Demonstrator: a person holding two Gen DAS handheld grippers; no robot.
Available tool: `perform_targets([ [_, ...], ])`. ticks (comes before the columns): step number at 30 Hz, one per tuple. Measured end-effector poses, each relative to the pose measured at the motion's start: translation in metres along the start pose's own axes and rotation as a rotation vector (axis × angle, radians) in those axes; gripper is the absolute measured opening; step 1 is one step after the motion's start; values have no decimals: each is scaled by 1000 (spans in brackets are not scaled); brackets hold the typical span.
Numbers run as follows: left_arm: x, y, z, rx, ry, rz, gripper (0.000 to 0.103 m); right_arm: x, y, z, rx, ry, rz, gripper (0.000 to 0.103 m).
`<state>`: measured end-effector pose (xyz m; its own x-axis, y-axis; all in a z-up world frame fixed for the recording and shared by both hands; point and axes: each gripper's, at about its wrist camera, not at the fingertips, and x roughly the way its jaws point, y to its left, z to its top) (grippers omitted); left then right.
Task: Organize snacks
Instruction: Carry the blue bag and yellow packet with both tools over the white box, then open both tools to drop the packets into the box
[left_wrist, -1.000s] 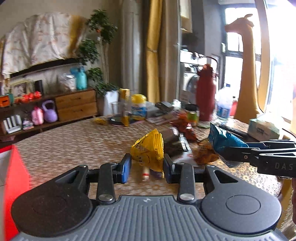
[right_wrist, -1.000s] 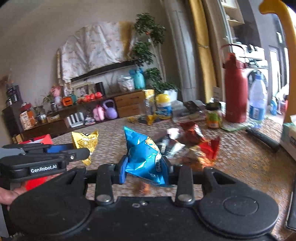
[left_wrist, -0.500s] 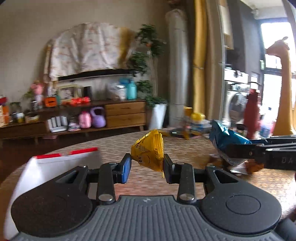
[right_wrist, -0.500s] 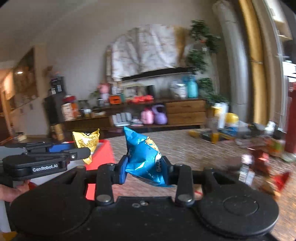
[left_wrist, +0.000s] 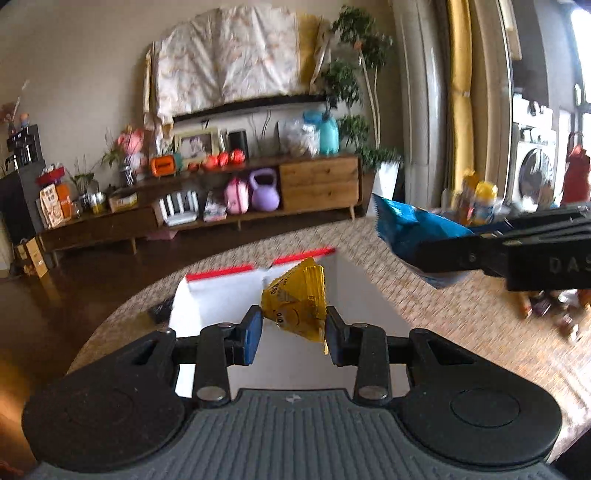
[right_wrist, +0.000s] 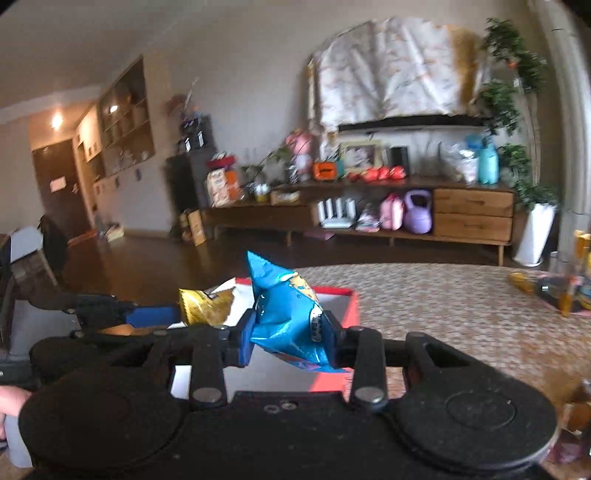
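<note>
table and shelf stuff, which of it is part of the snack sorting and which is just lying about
Part of the job:
- yellow snack bag, held in the left gripper
- blue snack bag, held in the right gripper
- red-rimmed box

Just lying about:
- purple kettlebell
- teal jug
- picture frame

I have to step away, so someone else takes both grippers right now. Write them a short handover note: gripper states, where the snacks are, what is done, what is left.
Left hand-held gripper: shut on the yellow snack bag, held above the open white box with red rim.
Right hand-held gripper: shut on the blue snack bag, also held in the air by the box.
Done: both bags are picked up and at the box.
Left: release both into the box, then fetch the remaining snacks lying loose on the table. The pictures do not show what the box already holds.
</note>
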<state>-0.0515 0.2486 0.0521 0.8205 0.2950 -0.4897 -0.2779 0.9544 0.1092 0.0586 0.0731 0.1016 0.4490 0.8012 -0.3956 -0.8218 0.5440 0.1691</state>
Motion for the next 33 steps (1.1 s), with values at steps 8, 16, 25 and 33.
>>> perform_targets([
  [8,35,24,-18,15,167,-6,35,63,21,-1,-17,175,0,35],
  [16,56,33,-30,-11,323,-28,35,112,36,-14,-78,370,-47,35],
  [25,79,35,-42,-19,440,-32,35,136,53,-28,-157,510,-73,35],
  [33,79,33,-40,-18,449,-26,38,151,48,-24,-193,528,-83,36],
])
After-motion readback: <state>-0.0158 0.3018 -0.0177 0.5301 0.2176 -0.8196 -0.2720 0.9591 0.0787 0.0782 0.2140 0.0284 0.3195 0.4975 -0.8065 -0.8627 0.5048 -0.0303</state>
